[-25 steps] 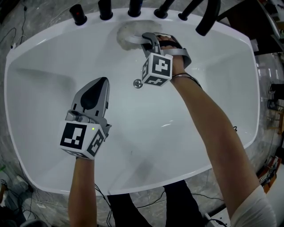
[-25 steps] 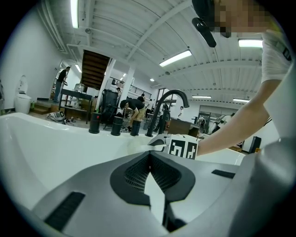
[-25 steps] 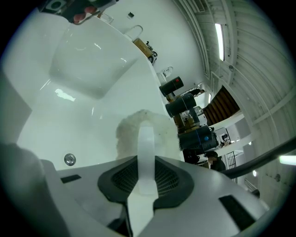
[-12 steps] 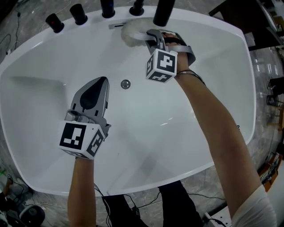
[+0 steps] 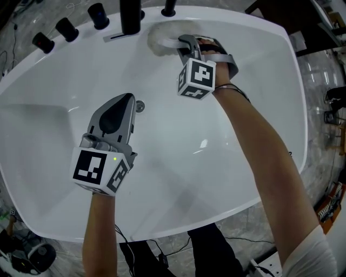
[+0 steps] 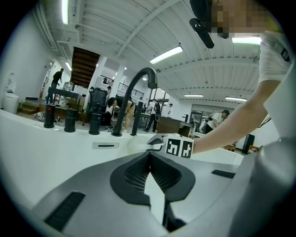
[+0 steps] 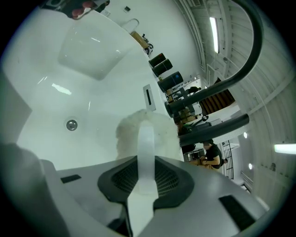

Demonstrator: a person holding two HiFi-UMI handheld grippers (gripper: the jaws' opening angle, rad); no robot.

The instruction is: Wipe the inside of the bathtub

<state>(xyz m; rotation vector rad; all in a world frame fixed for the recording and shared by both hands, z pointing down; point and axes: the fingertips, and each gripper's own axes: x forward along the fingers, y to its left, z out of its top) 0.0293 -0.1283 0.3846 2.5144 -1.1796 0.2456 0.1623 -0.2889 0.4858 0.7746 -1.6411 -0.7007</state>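
Jaws of the left gripper (image 5: 126, 98) are pressed together with nothing between them. It hangs above the floor of the white bathtub (image 5: 216, 162), with its tip close to the round drain (image 5: 140, 106). Further away, the right gripper (image 5: 181, 39) is clamped on the flat white handle of a fluffy white scrubber (image 5: 160, 33). The scrubber's head touches the far wall of the tub, just below the black faucet (image 5: 130, 16) and knobs (image 5: 67, 28) on the rim.
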